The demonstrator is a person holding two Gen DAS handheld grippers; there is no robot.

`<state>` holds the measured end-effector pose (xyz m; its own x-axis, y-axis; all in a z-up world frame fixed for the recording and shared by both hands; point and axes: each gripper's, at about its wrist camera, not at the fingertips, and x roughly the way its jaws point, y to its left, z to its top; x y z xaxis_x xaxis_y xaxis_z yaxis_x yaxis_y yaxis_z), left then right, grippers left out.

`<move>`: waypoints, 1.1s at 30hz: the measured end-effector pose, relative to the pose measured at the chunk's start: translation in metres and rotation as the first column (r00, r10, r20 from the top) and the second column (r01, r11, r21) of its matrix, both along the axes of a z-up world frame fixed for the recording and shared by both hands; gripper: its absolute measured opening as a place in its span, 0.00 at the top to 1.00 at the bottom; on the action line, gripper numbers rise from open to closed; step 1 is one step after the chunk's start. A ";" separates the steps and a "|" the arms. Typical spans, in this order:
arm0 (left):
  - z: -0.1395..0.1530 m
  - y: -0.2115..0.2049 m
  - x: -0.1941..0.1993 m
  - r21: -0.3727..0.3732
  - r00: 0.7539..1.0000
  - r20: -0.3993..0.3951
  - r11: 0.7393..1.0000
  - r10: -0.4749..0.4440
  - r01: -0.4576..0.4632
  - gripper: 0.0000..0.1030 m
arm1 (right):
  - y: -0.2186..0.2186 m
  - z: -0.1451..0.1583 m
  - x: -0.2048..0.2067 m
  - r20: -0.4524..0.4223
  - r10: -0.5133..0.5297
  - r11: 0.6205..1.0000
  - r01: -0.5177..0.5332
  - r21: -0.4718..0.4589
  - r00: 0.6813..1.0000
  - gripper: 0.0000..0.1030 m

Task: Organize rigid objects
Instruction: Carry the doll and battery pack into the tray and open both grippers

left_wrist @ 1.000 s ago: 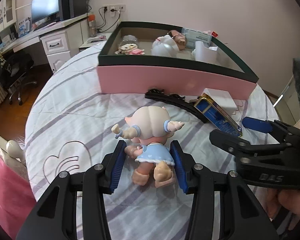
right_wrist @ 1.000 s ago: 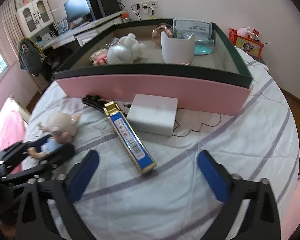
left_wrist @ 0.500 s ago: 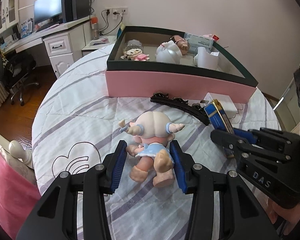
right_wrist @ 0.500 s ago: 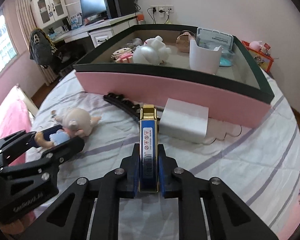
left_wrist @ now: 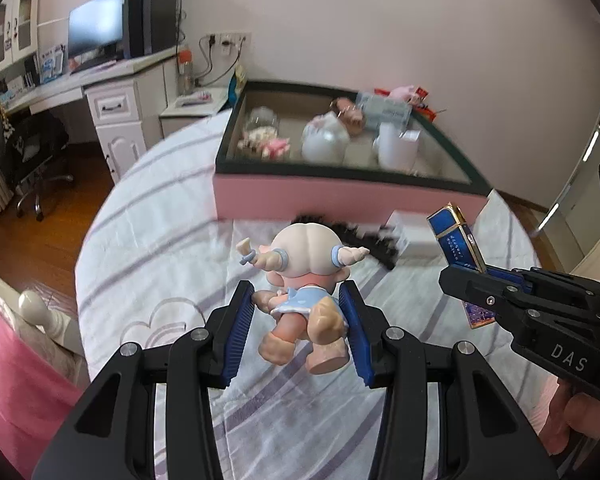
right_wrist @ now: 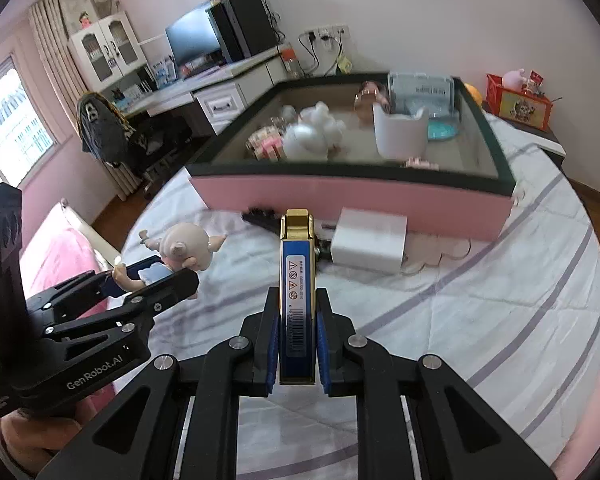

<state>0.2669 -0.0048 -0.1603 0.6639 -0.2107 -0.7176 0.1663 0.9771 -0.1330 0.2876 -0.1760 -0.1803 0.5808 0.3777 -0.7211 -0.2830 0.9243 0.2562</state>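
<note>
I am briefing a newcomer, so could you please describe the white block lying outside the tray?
Find the pink-walled tray on the striped bedsheet. The white block lies flat against its near wall. It is the only plain white box there, beside a black comb.

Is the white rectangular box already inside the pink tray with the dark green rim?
No: the white rectangular box lies on the striped bedsheet outside the pink tray with the dark green rim, against its front wall.
</note>
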 end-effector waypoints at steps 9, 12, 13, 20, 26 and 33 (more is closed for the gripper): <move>0.056 -0.007 0.028 -0.007 0.994 0.108 1.000 -0.025 0.025 0.57 | -0.016 0.053 0.020 0.095 -0.016 1.000 0.015 0.009 0.995 0.85; 0.072 -0.008 0.045 -0.017 0.990 0.139 0.999 -0.026 0.028 0.57 | -0.026 0.068 0.040 0.119 -0.037 0.999 0.038 0.000 0.992 0.85; 0.077 -0.009 0.054 -0.022 0.989 0.147 0.999 -0.026 0.029 0.57 | -0.028 0.071 0.045 0.121 -0.042 0.999 0.042 0.001 0.992 0.85; 0.085 -0.019 0.106 -0.038 0.987 0.157 0.999 -0.032 0.039 0.57 | -0.038 0.078 0.104 0.107 -0.075 0.997 0.075 0.005 0.991 0.85; 0.072 -0.029 0.161 -0.015 0.992 0.123 0.999 -0.038 0.040 0.57 | -0.030 0.064 0.152 0.068 -0.078 0.997 0.078 0.002 0.995 0.85; 0.034 -0.036 0.209 0.002 0.999 0.033 0.999 -0.033 0.033 0.57 | -0.021 0.035 0.201 0.002 -0.081 0.997 0.081 -0.003 0.997 0.85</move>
